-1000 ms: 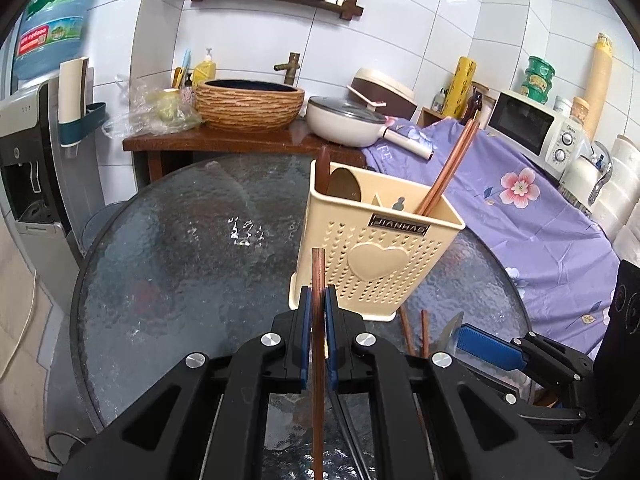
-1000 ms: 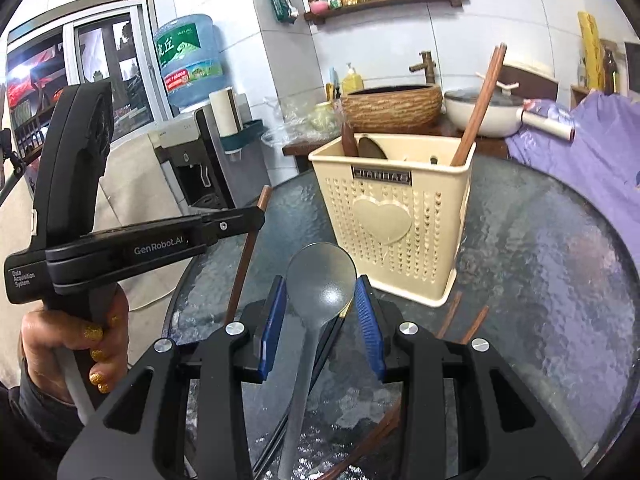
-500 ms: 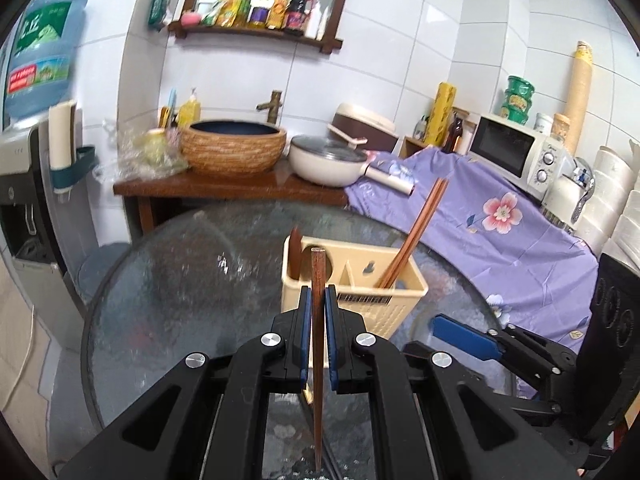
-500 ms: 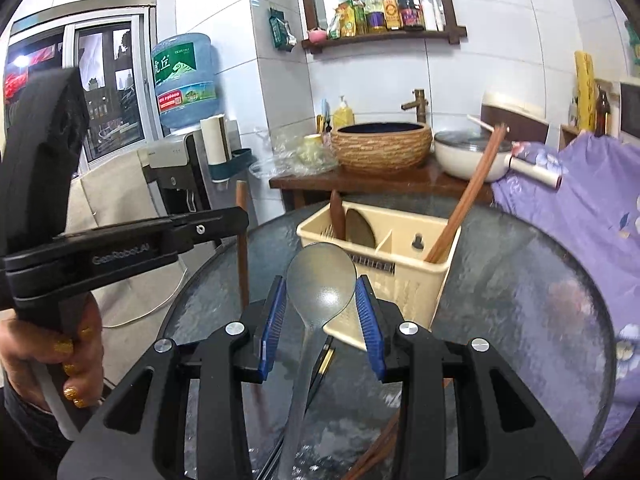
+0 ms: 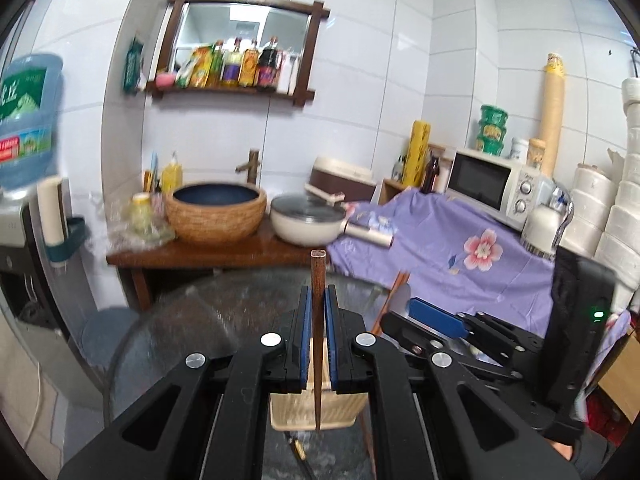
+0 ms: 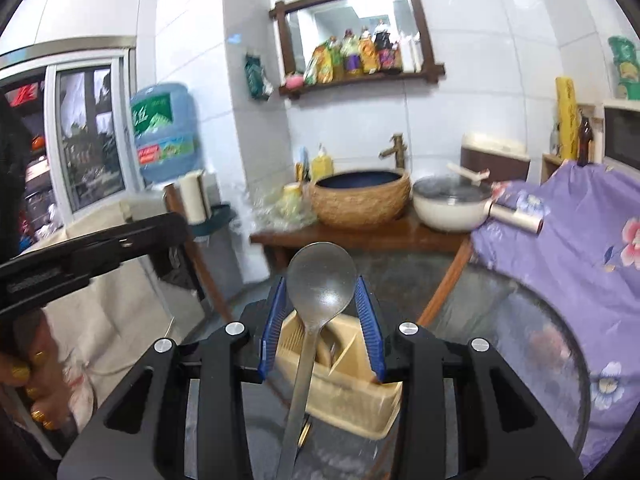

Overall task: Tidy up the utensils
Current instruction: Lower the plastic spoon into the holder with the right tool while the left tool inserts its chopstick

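My left gripper [image 5: 318, 292] is shut on a brown chopstick [image 5: 318, 272] that stands upright between its blue pads. My right gripper [image 6: 322, 284] is shut on a metal spoon [image 6: 322, 276], with the bowl up between the pads and the handle running down. Both hang above the cream perforated utensil holder [image 6: 344, 392], which shows below the fingers [image 5: 312, 412]. Brown chopsticks [image 6: 448, 280] lean out of the holder's right compartment. In the left wrist view the right gripper [image 5: 416, 308] is at the right. In the right wrist view the left gripper [image 6: 120, 240] is at the left, held by a hand [image 6: 24, 376].
The holder stands on a round glass table [image 6: 520, 320]. Loose utensils lie on the glass near the holder [image 5: 298, 446]. Behind are a wooden side table [image 5: 208, 254] with a woven basin and a white pan, a purple floral cloth [image 5: 460, 264], a microwave [image 5: 492, 184] and a water dispenser [image 6: 164, 132].
Both grippers have risen with the chopstick and the spoon still held. The holder has dropped low in both views, and more of the wall and shelf shows.
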The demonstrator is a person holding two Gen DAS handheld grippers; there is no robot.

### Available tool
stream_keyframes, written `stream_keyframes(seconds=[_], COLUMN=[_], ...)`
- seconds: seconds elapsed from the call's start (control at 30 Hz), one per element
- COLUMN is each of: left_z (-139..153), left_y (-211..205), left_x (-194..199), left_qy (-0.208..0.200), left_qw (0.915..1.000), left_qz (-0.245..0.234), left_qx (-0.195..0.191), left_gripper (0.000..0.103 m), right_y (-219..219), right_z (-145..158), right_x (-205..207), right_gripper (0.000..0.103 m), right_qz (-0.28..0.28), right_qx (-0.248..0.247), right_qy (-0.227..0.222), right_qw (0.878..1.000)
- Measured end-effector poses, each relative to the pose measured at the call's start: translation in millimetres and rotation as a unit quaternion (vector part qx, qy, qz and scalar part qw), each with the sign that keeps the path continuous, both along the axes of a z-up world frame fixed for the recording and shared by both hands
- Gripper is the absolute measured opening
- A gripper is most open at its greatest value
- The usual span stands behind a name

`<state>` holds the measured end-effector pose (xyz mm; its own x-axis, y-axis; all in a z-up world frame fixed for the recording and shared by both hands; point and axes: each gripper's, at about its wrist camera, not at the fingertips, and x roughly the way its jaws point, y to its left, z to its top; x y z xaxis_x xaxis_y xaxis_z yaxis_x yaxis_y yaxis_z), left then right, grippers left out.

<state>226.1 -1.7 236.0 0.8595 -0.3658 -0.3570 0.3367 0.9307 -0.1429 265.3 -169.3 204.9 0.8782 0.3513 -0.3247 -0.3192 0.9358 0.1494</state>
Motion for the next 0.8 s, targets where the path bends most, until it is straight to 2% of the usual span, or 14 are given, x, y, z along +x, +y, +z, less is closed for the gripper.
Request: stream_keyframes(seconds=[0.2, 0.33, 0.43, 0.57, 0.8], left_z=[51, 62, 51, 16, -29], left_y=[-4, -9, -13, -14, -9], left_x=[12, 30, 43, 63, 71], left_qy=[-0.040, -0.052, -0.051, -0.017, 0.022], left_qw=[0.9991, 0.9979, 0.9972, 0.9981, 0.9984], left_qz=[0.016, 0.038, 0.055, 0.059, 0.051], left_qx=[-0.005, -0.011, -0.004, -0.009, 0.001], left_gripper=[0.007, 0.007, 0.006, 0.007, 0.007], right_y=[-1, 4, 10, 14, 12], right_z=[19, 13, -1, -27, -73], right_x=[32, 52, 59, 66, 63], right_gripper=[0.037, 0.037, 0.037, 0.037, 0.037], right_qz=[-0.047, -0.083, -0.105, -0.127, -0.120], right_qx=[-0.010, -0.028, -0.053, -0.085, -0.106], right_qy=[-0.028, -0.052, -0.074, -0.084, -0.054], right_qw=[0.998, 0.995, 0.990, 0.985, 0.986])
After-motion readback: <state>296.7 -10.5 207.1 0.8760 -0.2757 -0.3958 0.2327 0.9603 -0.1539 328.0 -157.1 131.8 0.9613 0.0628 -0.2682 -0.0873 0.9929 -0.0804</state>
